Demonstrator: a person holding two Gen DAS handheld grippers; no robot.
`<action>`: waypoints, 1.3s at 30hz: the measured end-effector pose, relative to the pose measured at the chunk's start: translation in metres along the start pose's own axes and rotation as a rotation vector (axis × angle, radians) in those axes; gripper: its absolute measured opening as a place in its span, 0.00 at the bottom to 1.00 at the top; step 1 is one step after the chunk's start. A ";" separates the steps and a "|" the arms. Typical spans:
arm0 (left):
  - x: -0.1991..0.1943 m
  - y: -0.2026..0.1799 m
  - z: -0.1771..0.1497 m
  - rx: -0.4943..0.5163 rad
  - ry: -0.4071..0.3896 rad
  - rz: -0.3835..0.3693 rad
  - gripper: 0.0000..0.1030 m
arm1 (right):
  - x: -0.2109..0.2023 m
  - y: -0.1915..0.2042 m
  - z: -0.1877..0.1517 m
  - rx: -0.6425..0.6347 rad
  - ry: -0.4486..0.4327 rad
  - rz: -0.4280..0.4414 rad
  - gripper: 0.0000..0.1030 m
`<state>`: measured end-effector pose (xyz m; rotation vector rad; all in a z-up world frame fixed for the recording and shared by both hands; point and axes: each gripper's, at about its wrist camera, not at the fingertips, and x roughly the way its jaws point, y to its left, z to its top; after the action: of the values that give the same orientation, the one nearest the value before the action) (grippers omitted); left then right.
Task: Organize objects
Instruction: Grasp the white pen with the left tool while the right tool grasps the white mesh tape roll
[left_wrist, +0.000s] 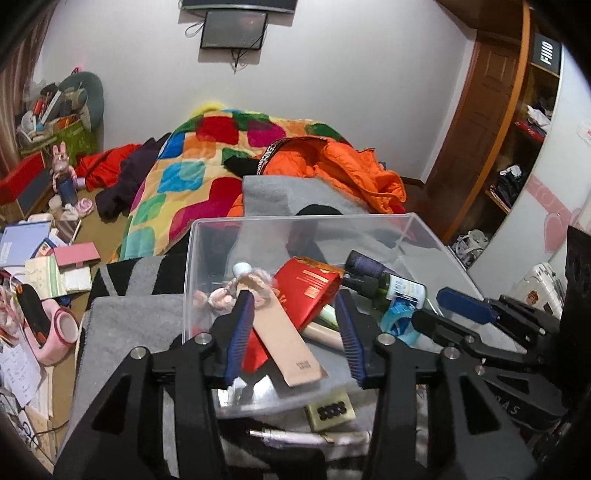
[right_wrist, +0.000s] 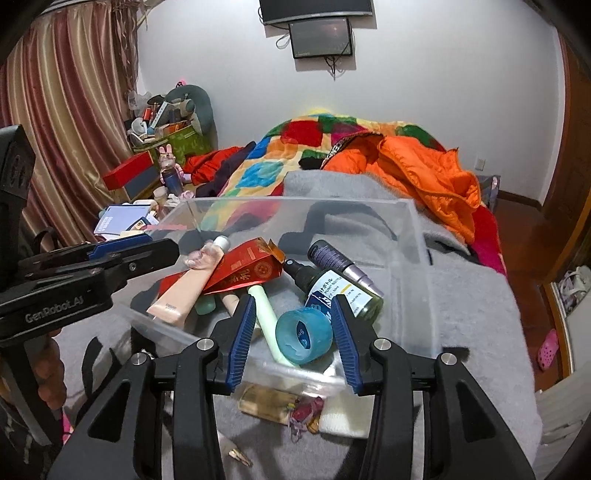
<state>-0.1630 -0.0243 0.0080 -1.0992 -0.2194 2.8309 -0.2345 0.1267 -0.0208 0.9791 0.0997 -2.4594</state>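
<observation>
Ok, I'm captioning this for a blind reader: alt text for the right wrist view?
A clear plastic bin on a grey blanket holds a red carton, beige tube, dark bottles and a blue roll of tape. The open right gripper straddles the tape without touching; the left gripper reaches in from the left.

white wall (right_wrist: 443, 92); striped curtain (right_wrist: 66, 122)

One clear bin (right_wrist: 417, 236), two dark bottles (right_wrist: 343, 291), one red carton (right_wrist: 247, 269)
</observation>
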 end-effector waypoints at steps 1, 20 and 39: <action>-0.003 -0.002 -0.001 0.009 -0.004 0.003 0.50 | -0.006 0.001 -0.001 -0.007 -0.010 -0.004 0.39; -0.026 -0.020 -0.065 0.134 0.057 -0.008 0.62 | -0.040 -0.028 -0.059 0.034 0.023 -0.067 0.50; 0.015 -0.013 -0.088 0.111 0.212 -0.128 0.71 | -0.002 -0.039 -0.066 0.147 0.100 -0.007 0.49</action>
<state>-0.1136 -0.0007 -0.0638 -1.2980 -0.1090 2.5587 -0.2100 0.1777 -0.0720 1.1660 -0.0449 -2.4515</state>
